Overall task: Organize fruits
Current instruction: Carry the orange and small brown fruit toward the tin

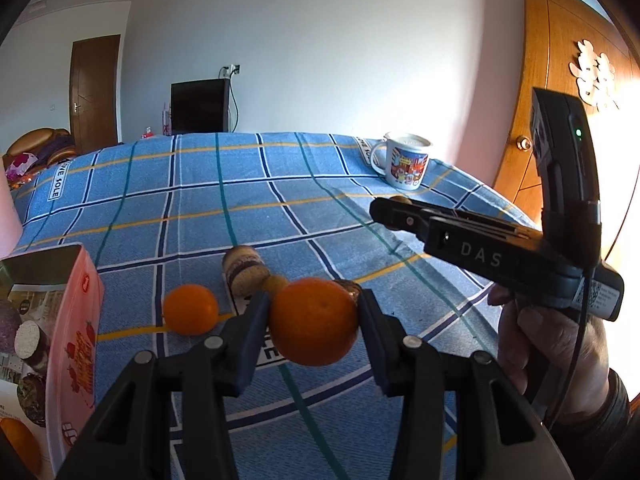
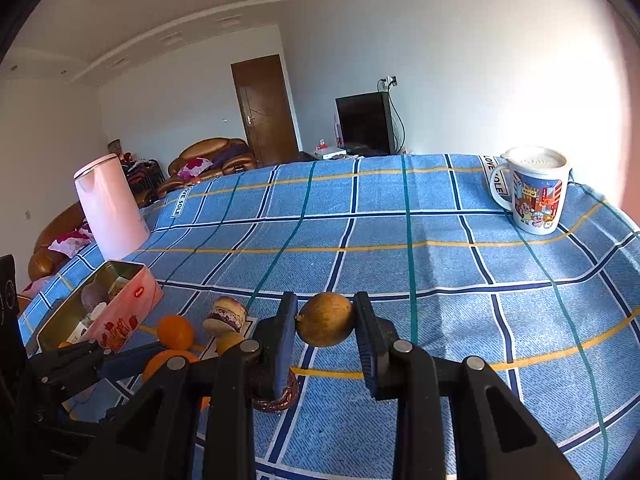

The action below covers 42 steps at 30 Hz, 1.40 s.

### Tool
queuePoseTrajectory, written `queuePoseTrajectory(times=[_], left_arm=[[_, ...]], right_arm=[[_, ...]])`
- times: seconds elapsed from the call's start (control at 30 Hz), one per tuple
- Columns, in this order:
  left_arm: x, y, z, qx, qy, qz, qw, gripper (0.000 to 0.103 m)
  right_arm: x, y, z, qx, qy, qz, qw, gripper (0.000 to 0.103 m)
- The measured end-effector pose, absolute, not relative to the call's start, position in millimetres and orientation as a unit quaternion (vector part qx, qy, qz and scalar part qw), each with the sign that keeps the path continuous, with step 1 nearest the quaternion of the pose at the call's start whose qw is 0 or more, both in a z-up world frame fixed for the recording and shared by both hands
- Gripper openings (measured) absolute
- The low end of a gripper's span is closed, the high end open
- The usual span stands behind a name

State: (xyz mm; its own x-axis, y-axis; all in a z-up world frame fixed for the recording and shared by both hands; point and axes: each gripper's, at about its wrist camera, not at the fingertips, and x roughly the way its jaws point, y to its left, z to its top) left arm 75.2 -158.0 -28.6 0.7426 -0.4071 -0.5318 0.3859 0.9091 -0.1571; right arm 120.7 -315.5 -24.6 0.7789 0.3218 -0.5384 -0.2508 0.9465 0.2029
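The left gripper (image 1: 314,320) jaws are clamped on an orange (image 1: 313,322) above the table (image 1: 280,200); the right gripper (image 2: 326,320) jaws clamp a brown fruit (image 2: 325,319). Either round fruit could slip and roll away from the tin (image 2: 120,312) at left.

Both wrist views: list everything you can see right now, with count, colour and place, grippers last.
Oranges: two loose, orange; one between the left gripper's fingers, one on the cloth left of it.
Brown fruit: one, yellow-brown, between the right gripper's fingers.
Tin box: one, pink, open, left side of the table, food inside.
Pastry: one, beige with dark filling, on the cloth by the oranges.
Mug: one, white with cartoon print, far right.
Kettle: one, pale pink, far left.
Tablecloth: one, blue plaid.
Left gripper: black, shut on the orange.
Right gripper: black, shut on the brown fruit.
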Motion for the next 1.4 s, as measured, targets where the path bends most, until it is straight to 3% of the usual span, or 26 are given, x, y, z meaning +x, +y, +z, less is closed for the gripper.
queuePoseTrajectory(times=[0.3,1.4], left_arm=[[62.4,-138.3,-8.3,-0.031,0.226,-0.188,0.955,0.047],[38.1,-133.4,8.1,0.014,0.127,-0.141,0.982,0.047]], right_arm=[[105.1,-314.2,-15.3,0.048,0.251,0.151,0.955,0.03],[72.2,-306.7,-0.5,0.015,0.165,0.148,0.975,0.03]])
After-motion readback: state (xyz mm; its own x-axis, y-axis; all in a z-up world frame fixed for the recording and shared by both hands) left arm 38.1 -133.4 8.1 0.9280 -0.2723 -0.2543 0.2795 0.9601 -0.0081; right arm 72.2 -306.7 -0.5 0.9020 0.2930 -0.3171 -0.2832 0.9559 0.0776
